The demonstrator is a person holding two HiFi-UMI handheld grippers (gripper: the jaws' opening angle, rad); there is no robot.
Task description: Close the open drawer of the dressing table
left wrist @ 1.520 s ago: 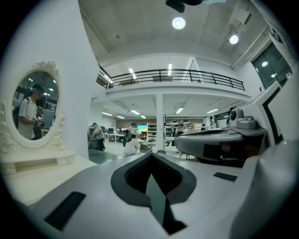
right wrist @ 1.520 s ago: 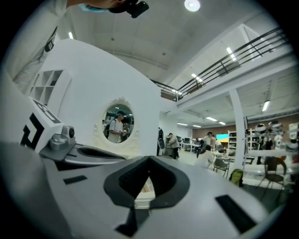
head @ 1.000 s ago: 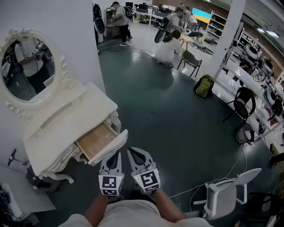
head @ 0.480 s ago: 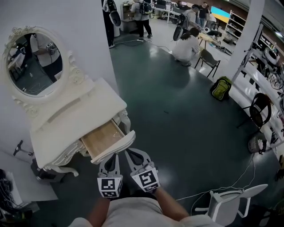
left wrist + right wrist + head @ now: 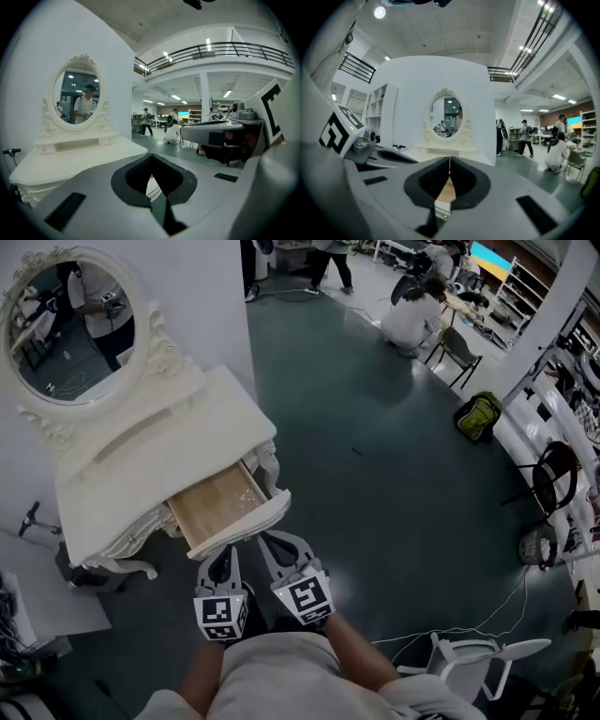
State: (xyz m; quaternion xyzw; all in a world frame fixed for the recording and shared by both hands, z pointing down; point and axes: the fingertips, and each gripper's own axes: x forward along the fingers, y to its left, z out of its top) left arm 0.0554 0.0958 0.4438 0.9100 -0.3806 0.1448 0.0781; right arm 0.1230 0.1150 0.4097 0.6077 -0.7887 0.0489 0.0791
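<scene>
The drawer (image 5: 218, 505) of the white dressing counter (image 5: 155, 460) stands pulled out, its pale wooden bottom bare and open to the head view, its white curved front panel facing you. Everything else is placed from that drawer.

Your left claw (image 5: 220, 557) sits just in front of the drawer's front panel, toward its left half. In the left gripper view its two jaws are pressed together at the tips with nothing pinched between them, and a bit of the white curved front shows through the gap below the tips.

Your right claw (image 5: 278, 545) is just in front of the same panel, at its right end, close beside the left claw. In the right gripper view its jaws are also pressed together and pinch nothing. Behind them you look straight at the drawer: the white front edge with a small metal fitting, and the wood bottom running back behind it. Whether either claw actually touches the panel cannot be told from any view.

Behind the drawer, above the counter's top, the oval mirror (image 5: 68, 329) in its carved white frame stands upright against the white wall.

The dark green floor (image 5: 375, 484) spreads out to the right of the drawer. Well away from the drawer on that side lie a white chair (image 5: 487, 657), close to you, and a green backpack (image 5: 478, 415), farther off.
</scene>
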